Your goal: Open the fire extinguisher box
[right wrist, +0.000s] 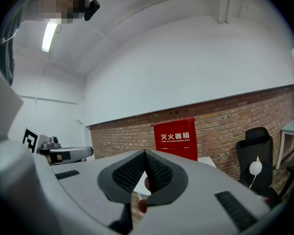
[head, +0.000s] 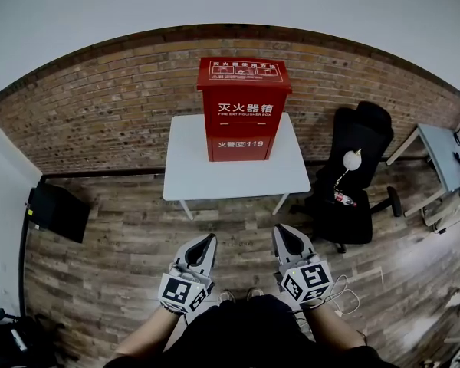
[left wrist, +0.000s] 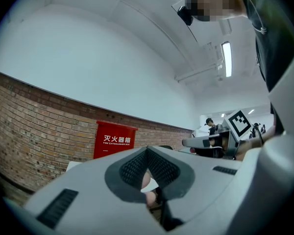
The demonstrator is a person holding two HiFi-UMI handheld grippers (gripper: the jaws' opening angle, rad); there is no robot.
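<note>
A red fire extinguisher box [head: 244, 110] with white lettering stands upright on a small white table [head: 192, 171] against the brick wall, its lid and front closed. The same box [left wrist: 113, 139] shows ahead in the left gripper view and the box [right wrist: 175, 137] again in the right gripper view. My left gripper [head: 209, 240] and right gripper [head: 279, 231] hang side by side low in the head view, well short of the table. Both are shut with nothing between the jaws. Each points level toward the box.
A black office chair [head: 351, 179] with a white round object and a bottle on it stands right of the table. A grey desk [head: 445, 156] sits at the far right. A dark flat item [head: 57, 211] leans by the left wall. Wooden floor lies between me and the table.
</note>
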